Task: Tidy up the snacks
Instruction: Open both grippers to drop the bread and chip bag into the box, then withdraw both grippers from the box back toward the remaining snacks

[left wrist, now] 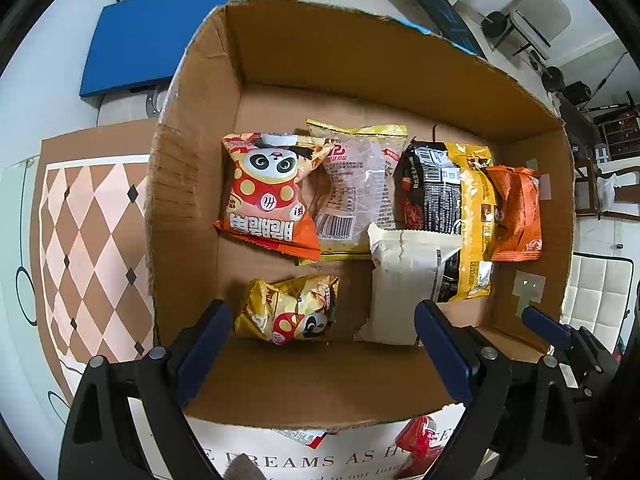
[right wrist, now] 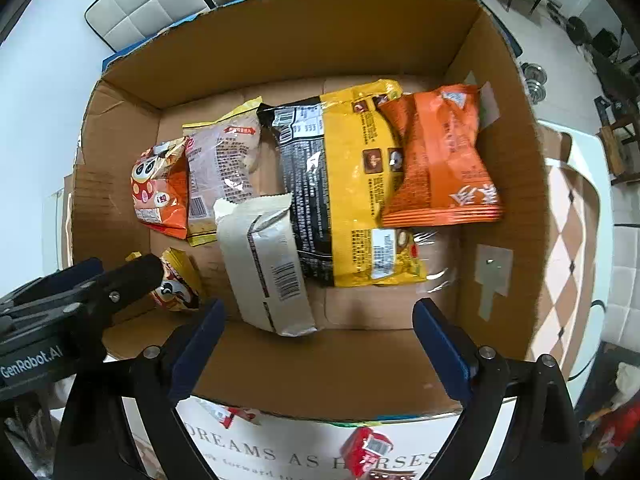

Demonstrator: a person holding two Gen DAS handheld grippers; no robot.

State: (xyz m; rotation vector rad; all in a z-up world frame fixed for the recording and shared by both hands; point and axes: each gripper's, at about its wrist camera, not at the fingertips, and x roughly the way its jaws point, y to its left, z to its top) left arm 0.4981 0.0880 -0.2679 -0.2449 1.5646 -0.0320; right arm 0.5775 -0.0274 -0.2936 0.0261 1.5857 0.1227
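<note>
An open cardboard box [left wrist: 400,64] [right wrist: 280,52] holds several snack packs: a red panda bag [left wrist: 272,192] [right wrist: 160,188], a clear pink pack [left wrist: 352,192] [right wrist: 224,164], a black-and-yellow pack [left wrist: 452,208] [right wrist: 348,184], an orange pack [left wrist: 516,212] [right wrist: 440,160], a white pack [left wrist: 404,280] [right wrist: 268,264] and a small yellow panda bag [left wrist: 288,308] [right wrist: 176,280]. My left gripper [left wrist: 322,350] is open and empty above the box's near wall. My right gripper [right wrist: 318,350] is open and empty beside it. The left gripper also shows in the right wrist view [right wrist: 80,292].
A white printed surface [left wrist: 280,460] [right wrist: 280,456] lies under the box, with red snack packs [left wrist: 420,436] [right wrist: 366,448] on it near the box's front. A checkered mat [left wrist: 92,240] lies left, a blue pad [left wrist: 152,44] behind. Gym gear stands at the back right.
</note>
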